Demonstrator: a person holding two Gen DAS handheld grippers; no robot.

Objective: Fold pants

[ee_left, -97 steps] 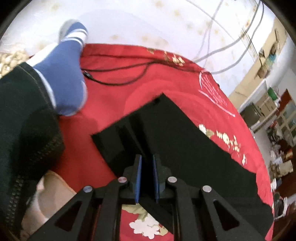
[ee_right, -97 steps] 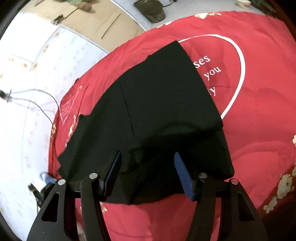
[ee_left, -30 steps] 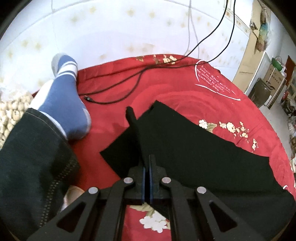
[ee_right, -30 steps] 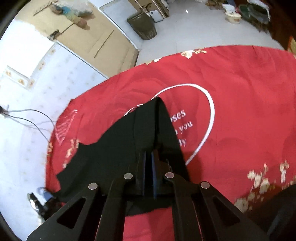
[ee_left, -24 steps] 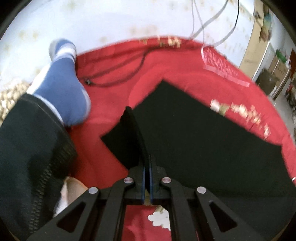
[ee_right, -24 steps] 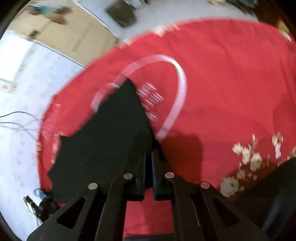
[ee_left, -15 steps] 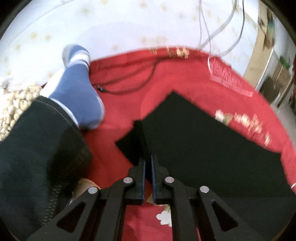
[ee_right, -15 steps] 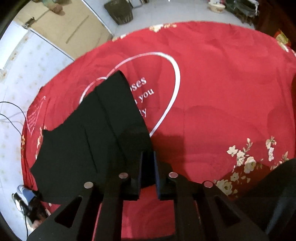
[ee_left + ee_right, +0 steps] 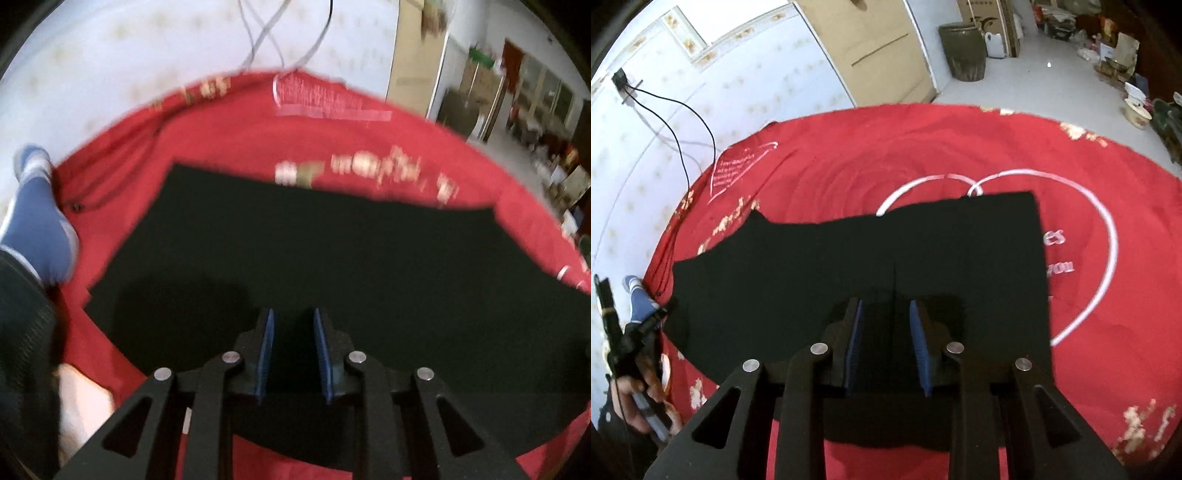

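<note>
the black pants [image 9: 849,266] are laid flat on the red blanket [image 9: 871,155]. the left gripper [image 9: 293,350] and right gripper [image 9: 886,343] are held over the near edge, jaws opening, nothing pinched between the blue pads.

A: What can't you make out from the left wrist view?
B: It's smeared. The flowers [image 9: 369,168] and the lettering [image 9: 325,103] on the red bedspread [image 9: 221,140] are unreadable, and the pants [image 9: 332,258] run off the right edge.
A: And the right wrist view?
B: The pants [image 9: 849,266] cover part of the white heart [image 9: 1100,236] and its words [image 9: 1058,254]. The near hem hides behind the right claw [image 9: 885,343]. Far left, the left claw [image 9: 639,328] is tiny; I can't tell how it stands.
</note>
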